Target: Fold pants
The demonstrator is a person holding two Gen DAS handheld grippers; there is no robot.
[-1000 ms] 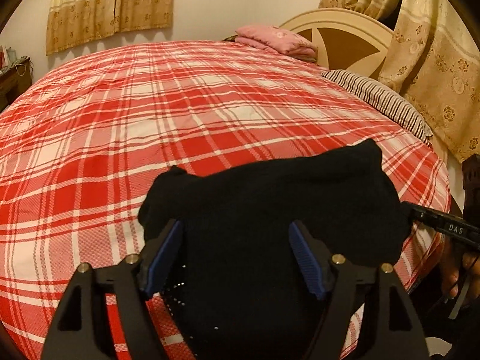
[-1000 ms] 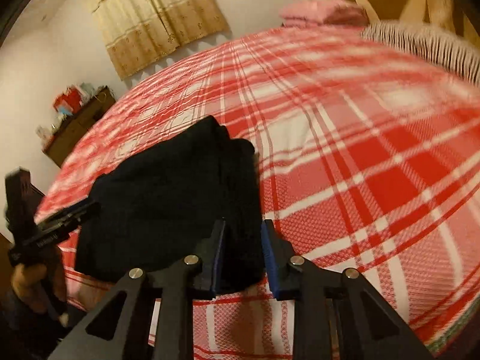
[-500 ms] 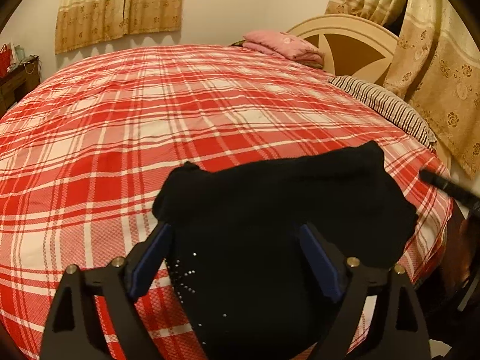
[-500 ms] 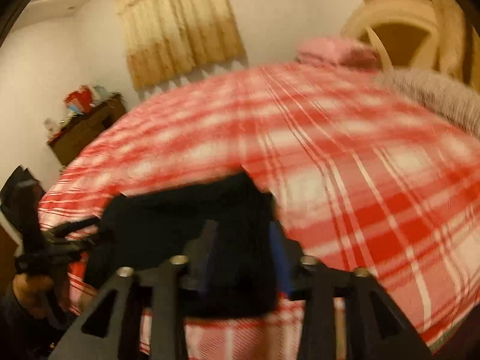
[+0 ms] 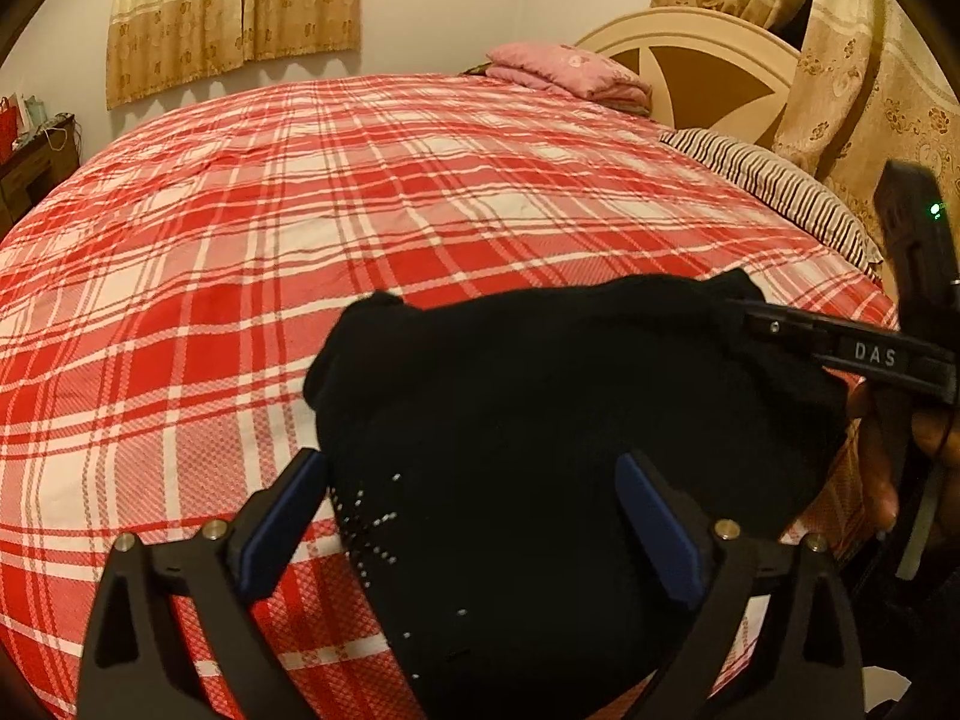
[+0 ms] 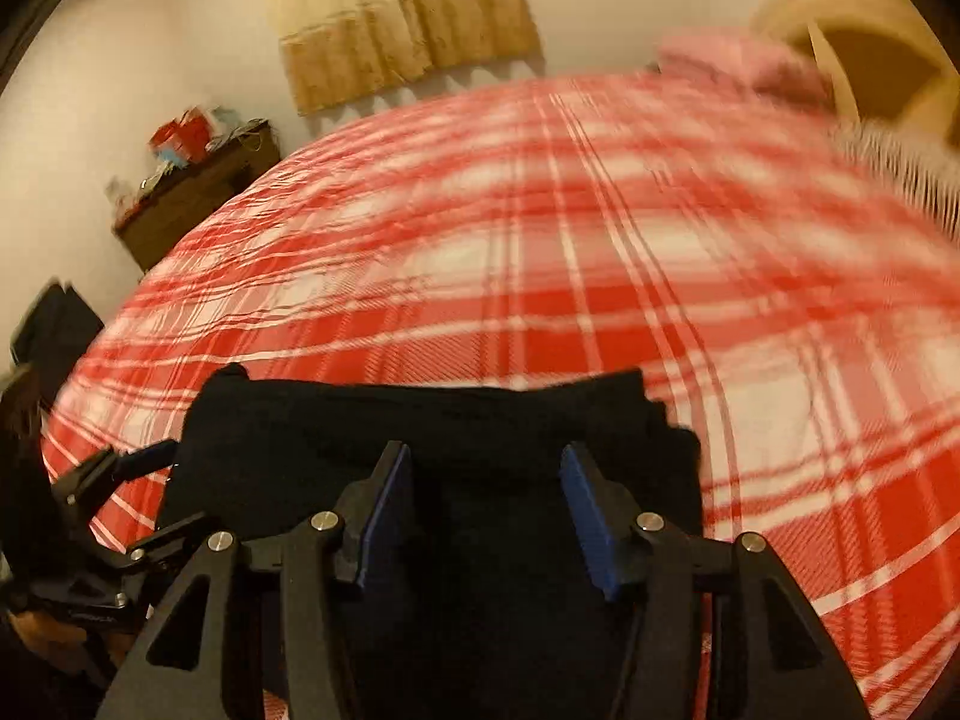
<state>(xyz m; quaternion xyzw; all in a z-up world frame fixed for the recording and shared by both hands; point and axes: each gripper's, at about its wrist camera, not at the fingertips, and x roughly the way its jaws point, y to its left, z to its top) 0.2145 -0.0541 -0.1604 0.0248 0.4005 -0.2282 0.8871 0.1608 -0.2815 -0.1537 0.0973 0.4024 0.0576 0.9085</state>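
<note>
The black pants [image 5: 540,432] lie folded into a compact bundle on the near edge of the red plaid bed [image 5: 360,210]. My left gripper [image 5: 474,498] is open, its blue pads spread wide over the near part of the bundle, holding nothing. My right gripper [image 6: 486,492] is open above the same bundle [image 6: 420,432], with no cloth between the pads. The right gripper also shows in the left wrist view [image 5: 852,348] at the bundle's right edge. The left gripper shows in the right wrist view [image 6: 120,480] at the bundle's left edge.
A pink folded blanket [image 5: 570,69] and a striped pillow [image 5: 774,186] lie by the headboard [image 5: 708,60]. A dark dresser [image 6: 198,192] with clutter stands by the far wall. Curtains [image 5: 234,6] hang behind the bed.
My right gripper has opened and let go of the pants' edge, then swung to face the bundle from the near side. My left gripper pulled back slightly and stays open.
</note>
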